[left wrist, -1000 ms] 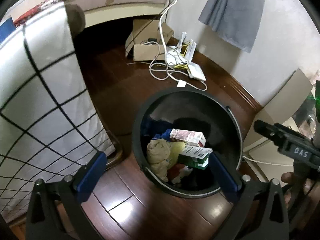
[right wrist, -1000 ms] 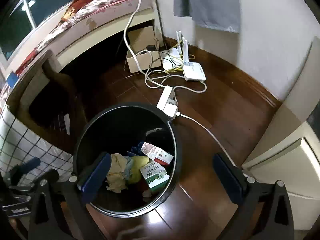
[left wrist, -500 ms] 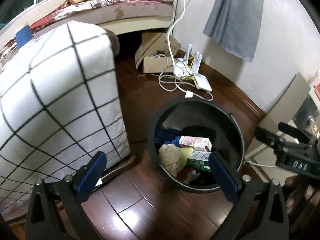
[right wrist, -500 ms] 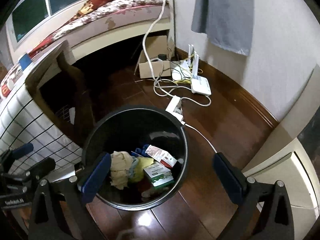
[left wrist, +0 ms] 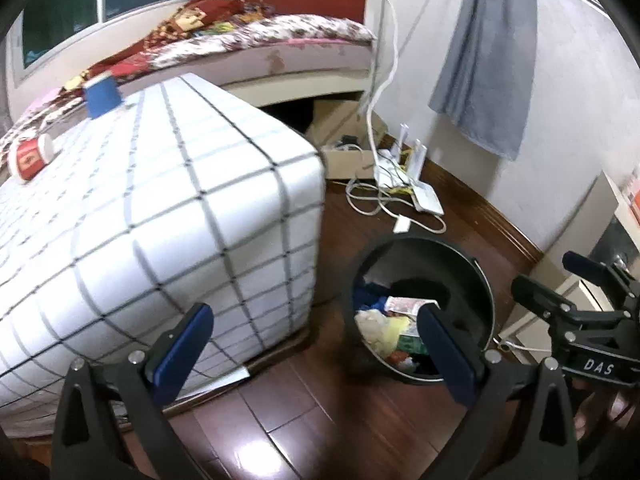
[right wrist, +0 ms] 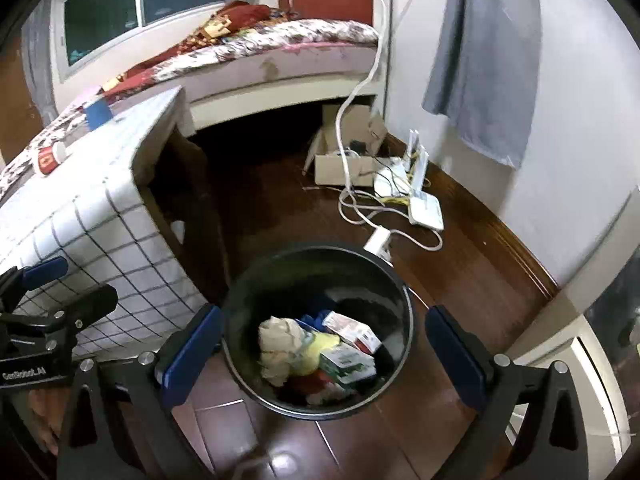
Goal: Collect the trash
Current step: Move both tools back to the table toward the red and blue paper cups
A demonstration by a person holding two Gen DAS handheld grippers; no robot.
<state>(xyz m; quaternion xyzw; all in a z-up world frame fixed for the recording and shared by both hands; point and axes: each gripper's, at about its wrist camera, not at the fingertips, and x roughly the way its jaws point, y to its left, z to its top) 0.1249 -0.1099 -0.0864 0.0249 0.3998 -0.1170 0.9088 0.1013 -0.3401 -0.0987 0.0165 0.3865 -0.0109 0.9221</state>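
Bedroom, dark wood floor (right wrist: 460,288), bed (right wrist: 280,40) at the back, table under a checked cloth (left wrist: 160,220) at left. Black bin (right wrist: 400,288) on the floor just beside the table, already holding crumpled paper and small cartons. Two pieces apparently left on the tabletop: a blue cup (left wrist: 101,96) upright at the far edge, a red cup (left wrist: 30,157) on its side nearer, long axis running roughly left-right across the cloth.

Left gripper (left wrist: 316,344) released, jaws wide apart, empty, up at table height, aimed between table corner and bin. Right gripper (right wrist: 320,348) likewise released and empty, hanging above the bin.

Both cups up and to the left of either gripper, well apart from both. Left gripper the nearer, by judgement, so probably the one to reach. Red cup likely best pinched across its short width, so jaws set crosswise to its axis. Bin then down and right of the table.
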